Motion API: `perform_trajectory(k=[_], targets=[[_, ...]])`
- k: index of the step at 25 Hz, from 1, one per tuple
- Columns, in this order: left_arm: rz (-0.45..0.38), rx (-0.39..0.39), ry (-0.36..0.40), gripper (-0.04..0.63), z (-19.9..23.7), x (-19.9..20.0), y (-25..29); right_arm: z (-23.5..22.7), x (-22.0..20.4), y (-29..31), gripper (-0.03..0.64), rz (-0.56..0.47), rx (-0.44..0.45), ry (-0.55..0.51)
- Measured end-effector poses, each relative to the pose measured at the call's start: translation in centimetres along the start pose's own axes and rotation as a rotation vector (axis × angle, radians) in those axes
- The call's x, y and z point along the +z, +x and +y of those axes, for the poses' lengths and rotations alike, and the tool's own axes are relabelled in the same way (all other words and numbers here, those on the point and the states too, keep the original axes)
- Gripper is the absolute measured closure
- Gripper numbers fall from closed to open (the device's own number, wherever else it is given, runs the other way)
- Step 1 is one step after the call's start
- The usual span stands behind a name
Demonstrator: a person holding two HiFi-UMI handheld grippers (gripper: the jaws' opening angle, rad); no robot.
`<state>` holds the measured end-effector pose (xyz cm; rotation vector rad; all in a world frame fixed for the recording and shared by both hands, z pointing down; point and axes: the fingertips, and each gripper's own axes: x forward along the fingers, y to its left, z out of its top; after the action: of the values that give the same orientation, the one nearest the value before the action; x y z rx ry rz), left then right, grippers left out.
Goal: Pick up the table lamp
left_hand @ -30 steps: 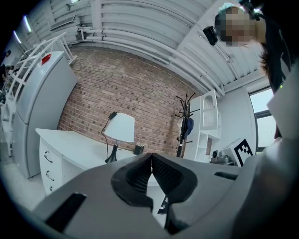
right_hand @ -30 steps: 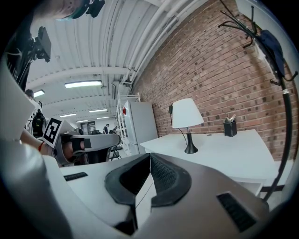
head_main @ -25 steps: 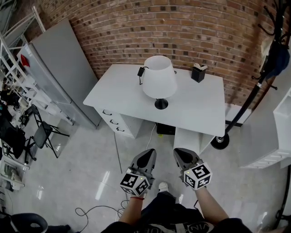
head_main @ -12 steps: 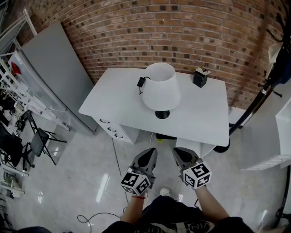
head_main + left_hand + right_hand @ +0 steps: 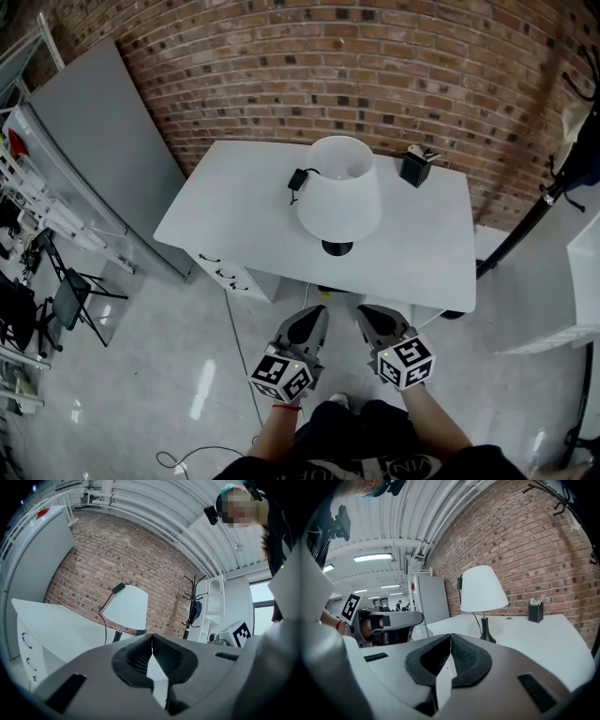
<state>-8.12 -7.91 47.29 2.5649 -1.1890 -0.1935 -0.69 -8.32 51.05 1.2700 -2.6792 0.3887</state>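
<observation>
The table lamp (image 5: pixel 338 198) has a white shade and a small black base; it stands upright near the middle of the white desk (image 5: pixel 234 206). It shows in the left gripper view as lamp (image 5: pixel 126 607) and in the right gripper view as lamp (image 5: pixel 483 590). A black plug (image 5: pixel 298 179) on its cord hangs by the shade's left side. My left gripper (image 5: pixel 310 321) and right gripper (image 5: pixel 367 318) are side by side over the floor, short of the desk's front edge. Both are shut with nothing between the jaws.
A black pen holder (image 5: pixel 413 168) stands at the desk's back right by the brick wall. The desk has drawers (image 5: pixel 225 274) at its left front. A grey cabinet (image 5: pixel 94 150) stands left, a coat stand (image 5: pixel 534 211) right, and a cable (image 5: pixel 239 337) runs on the floor.
Both grippers have come closer to the desk, staying shut. The desk and lamp sit lower and larger in the head view.
</observation>
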Motion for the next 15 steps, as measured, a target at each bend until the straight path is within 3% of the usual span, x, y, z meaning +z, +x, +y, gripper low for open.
perform_trajectory(k=[8,15], targets=[[-0.01,-0.028,-0.063,0.586,1.0,-0.5,1.2,-0.9,0.2,1.6,0.614,0.01,0.002,-0.009],[0.011,-0.043,-0.073,0.586,1.9,-0.3,3.3,-2.2,0.4,3.8,0.614,0.025,0.016,-0.005]])
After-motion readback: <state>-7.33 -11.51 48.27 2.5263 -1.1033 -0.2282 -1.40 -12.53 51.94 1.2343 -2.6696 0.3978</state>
